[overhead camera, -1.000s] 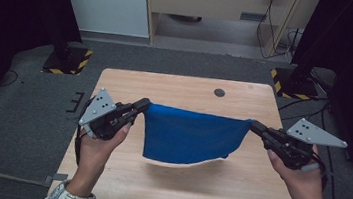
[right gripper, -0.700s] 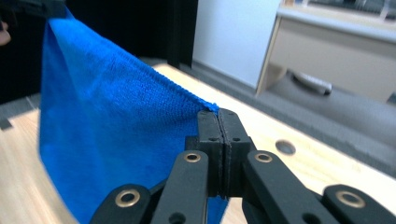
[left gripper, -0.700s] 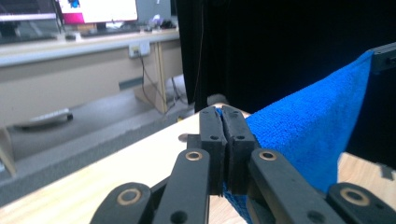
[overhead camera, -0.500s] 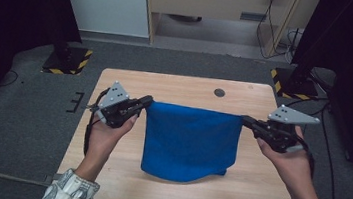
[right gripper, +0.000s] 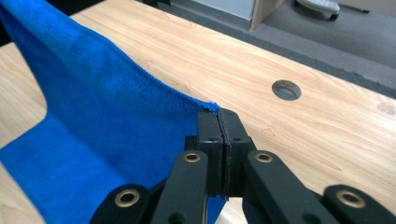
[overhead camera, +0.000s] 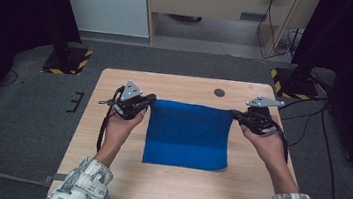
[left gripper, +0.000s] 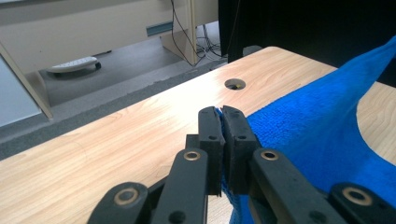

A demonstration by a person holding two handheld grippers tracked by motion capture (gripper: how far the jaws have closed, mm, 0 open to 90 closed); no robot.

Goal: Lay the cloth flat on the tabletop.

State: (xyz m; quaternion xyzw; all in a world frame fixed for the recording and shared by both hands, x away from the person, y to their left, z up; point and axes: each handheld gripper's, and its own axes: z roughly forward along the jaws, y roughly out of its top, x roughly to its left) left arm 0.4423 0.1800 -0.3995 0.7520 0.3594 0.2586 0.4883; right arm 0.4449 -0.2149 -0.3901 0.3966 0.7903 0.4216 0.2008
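Note:
A blue cloth (overhead camera: 188, 135) lies spread as a rectangle on the wooden table (overhead camera: 174, 190), its far edge stretched between both grippers. My left gripper (overhead camera: 151, 100) is shut on the cloth's far left corner, and the left gripper view has that corner of the blue cloth (left gripper: 322, 135) pinched between the black pads of my left gripper (left gripper: 221, 112). At the far right corner my right gripper (overhead camera: 234, 114) is shut on the cloth. In the right gripper view the blue cloth (right gripper: 107, 121) runs off to the left from my right gripper (right gripper: 218, 114). Both hands hold low over the tabletop.
A round cable hole (overhead camera: 219, 92) sits in the table beyond the cloth, toward the right. Bare wood lies at the near edge and on both sides. Two stands with yellow-black striped feet (overhead camera: 67, 62) flank the table on the grey floor.
Both grippers have moved away from the person and down with the cloth. The cloth, which hung sagging between them, now lies flat on the table.

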